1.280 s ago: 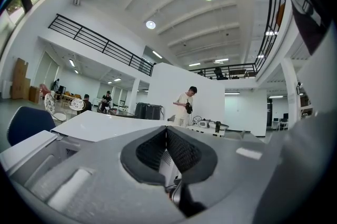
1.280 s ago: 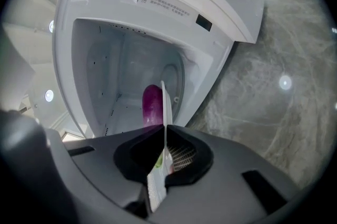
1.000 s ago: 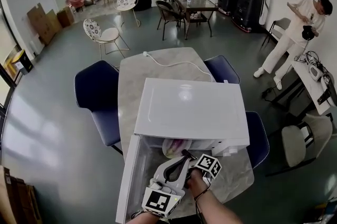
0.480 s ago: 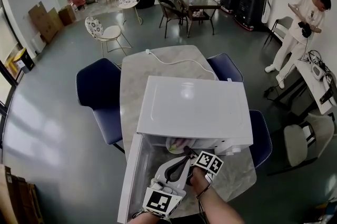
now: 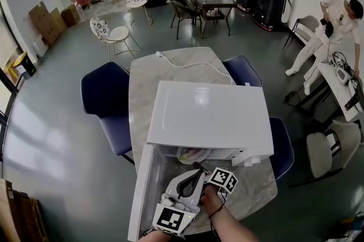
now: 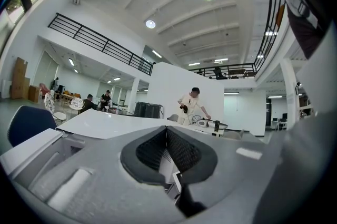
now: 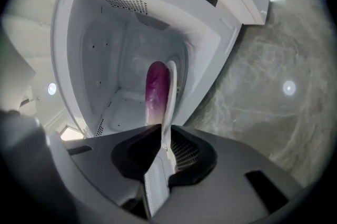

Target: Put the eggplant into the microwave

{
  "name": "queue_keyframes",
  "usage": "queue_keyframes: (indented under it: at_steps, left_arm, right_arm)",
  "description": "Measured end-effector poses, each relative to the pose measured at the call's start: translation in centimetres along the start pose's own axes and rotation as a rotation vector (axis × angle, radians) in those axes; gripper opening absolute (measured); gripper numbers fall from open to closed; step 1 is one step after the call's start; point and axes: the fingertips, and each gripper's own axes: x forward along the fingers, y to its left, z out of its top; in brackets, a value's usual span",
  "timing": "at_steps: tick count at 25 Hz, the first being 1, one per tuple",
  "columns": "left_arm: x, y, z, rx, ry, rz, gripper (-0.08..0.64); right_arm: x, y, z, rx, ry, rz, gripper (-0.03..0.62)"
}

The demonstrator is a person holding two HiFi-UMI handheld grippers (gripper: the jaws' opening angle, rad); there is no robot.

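A purple eggplant [image 7: 155, 91] lies on a white plate [image 7: 169, 96] in the mouth of the white microwave [image 5: 207, 115], whose door [image 5: 142, 195] hangs open to the left. From the head view only the plate's [image 5: 190, 154] front shows under the microwave's top. My right gripper [image 7: 160, 136] points into the cavity with the plate's rim between its jaws; the jaws are closing and I see no firm pinch. Beside it, in front of the opening, my left gripper [image 5: 190, 181] is shut on nothing.
The microwave stands on a marble table [image 5: 165, 73] with its white power cable [image 5: 187, 64] trailing to the far end. Blue chairs [image 5: 105, 98] stand on both sides. People, tables and chairs fill the far room.
My right gripper has shifted slightly back toward me. The plate with the eggplant stays in the microwave's opening. The left gripper has not moved.
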Motion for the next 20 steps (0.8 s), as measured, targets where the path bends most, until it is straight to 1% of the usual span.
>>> queue_keyframes:
  at_steps: [2, 6, 13, 16, 20]
  left_arm:
    - [-0.1, -0.1, -0.1, -0.008, -0.003, -0.004, 0.005]
    - [-0.2, 0.1, 0.0, -0.009, -0.001, -0.001, 0.006]
    - [-0.2, 0.3, -0.2, -0.007, 0.001, 0.001, 0.005]
    - [-0.2, 0.3, -0.3, -0.003, 0.001, 0.001, 0.006]
    - [-0.2, 0.3, -0.4, 0.0, 0.007, 0.002, 0.006]
  right_arm:
    - [0.4, 0.2, 0.2, 0.025, -0.006, 0.016, 0.034]
    - [0.9, 0.6, 1.3, 0.043, -0.026, 0.027, 0.023]
    - [1.9, 1.1, 3.3, 0.023, -0.085, 0.045, 0.021]
    - [2.4, 1.0, 4.2, -0.006, -0.104, 0.04, 0.021]
    - [2.9, 1.2, 5.0, -0.082, -0.116, 0.033, 0.021]
